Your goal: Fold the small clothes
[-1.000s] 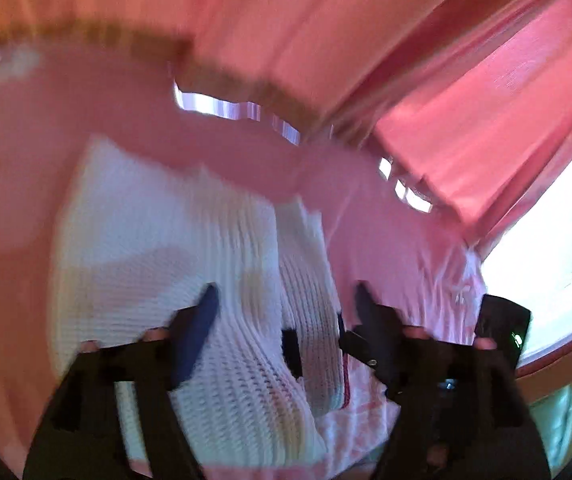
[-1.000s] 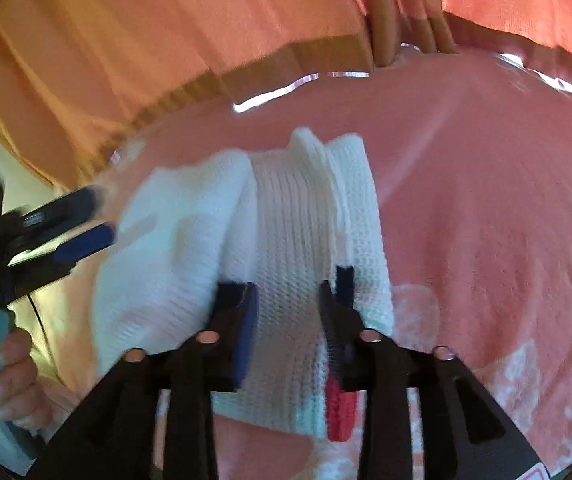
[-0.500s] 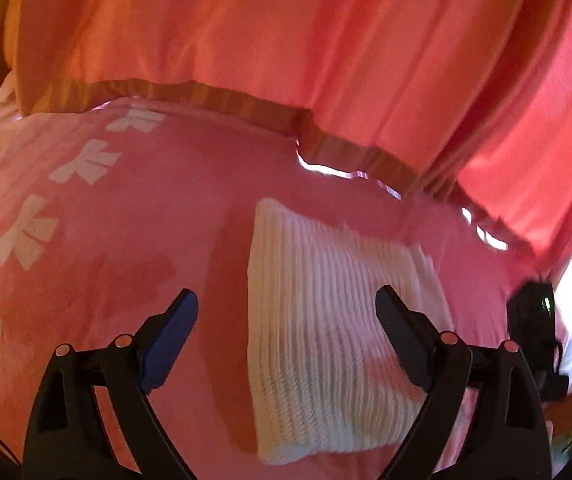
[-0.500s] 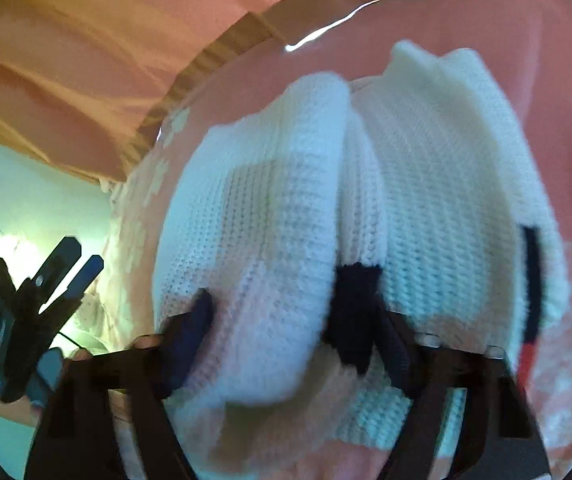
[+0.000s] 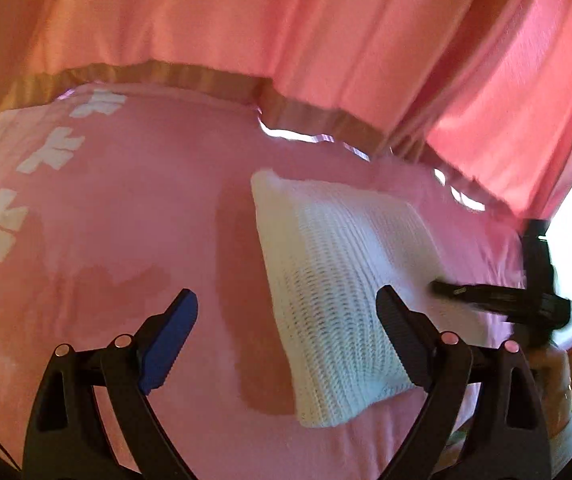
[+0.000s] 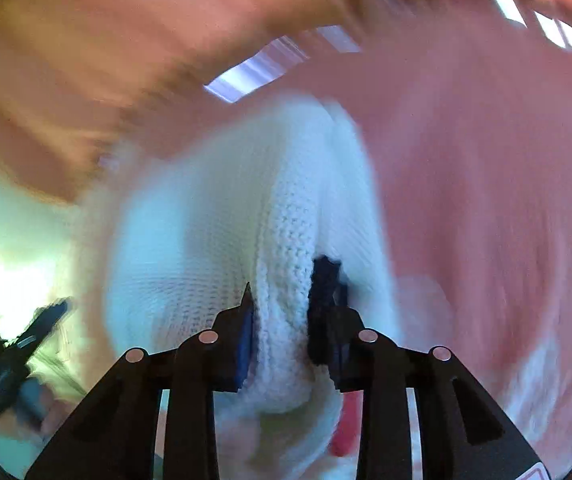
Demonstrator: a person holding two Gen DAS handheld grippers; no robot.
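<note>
The white knit garment (image 5: 338, 280) lies folded into a compact block on the pink bedspread (image 5: 125, 208), at about three o'clock of the left gripper (image 5: 286, 320), whose tongs stand wide and empty. The right gripper (image 6: 286, 312) is closing narrowly on a raised fold of knit; the blurred view suggests one last fold or a tidying remains. No containers are visible.

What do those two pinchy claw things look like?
Both are black plastic. The left gripper has two long angled arms with round silver rivets and ridged pads, one of them blue. The right gripper looks the same, with a blue pad, a dark pad and silver rivets.
</note>
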